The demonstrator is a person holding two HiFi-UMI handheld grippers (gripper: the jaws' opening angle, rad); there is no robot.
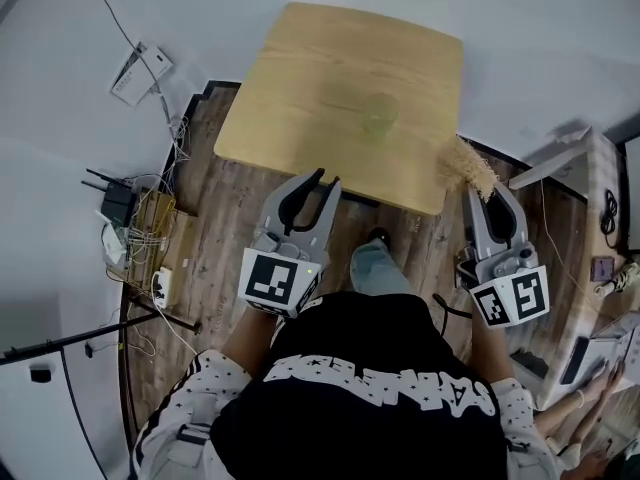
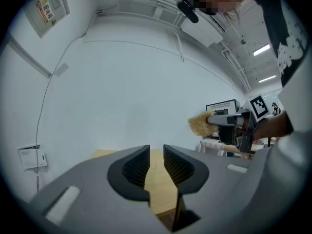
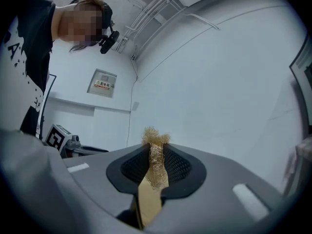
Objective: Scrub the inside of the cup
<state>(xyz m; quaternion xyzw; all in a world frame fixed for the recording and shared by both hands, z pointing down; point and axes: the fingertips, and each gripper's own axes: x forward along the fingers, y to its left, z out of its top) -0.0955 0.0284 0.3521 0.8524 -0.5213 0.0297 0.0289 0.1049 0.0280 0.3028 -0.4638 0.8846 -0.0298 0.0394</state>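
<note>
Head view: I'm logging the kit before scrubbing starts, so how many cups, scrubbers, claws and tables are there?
cup: 1
fibre scrubber: 1
claws: 2, left claw and right claw
table: 1
total: 5

1. Black top (image 1: 370, 368) with large white lettering across it.
2. White sleeves (image 1: 200, 398) speckled with small black marks.
3. Pale blue jeans (image 1: 378, 268) and a dark shoe (image 1: 378, 236).
4. Left tool (image 1: 328, 178) and right tool (image 1: 488, 193): grey bodies, black ribbed pads (image 2: 134, 167), and cubes (image 1: 275, 280) bearing black-and-white square markers.
</note>
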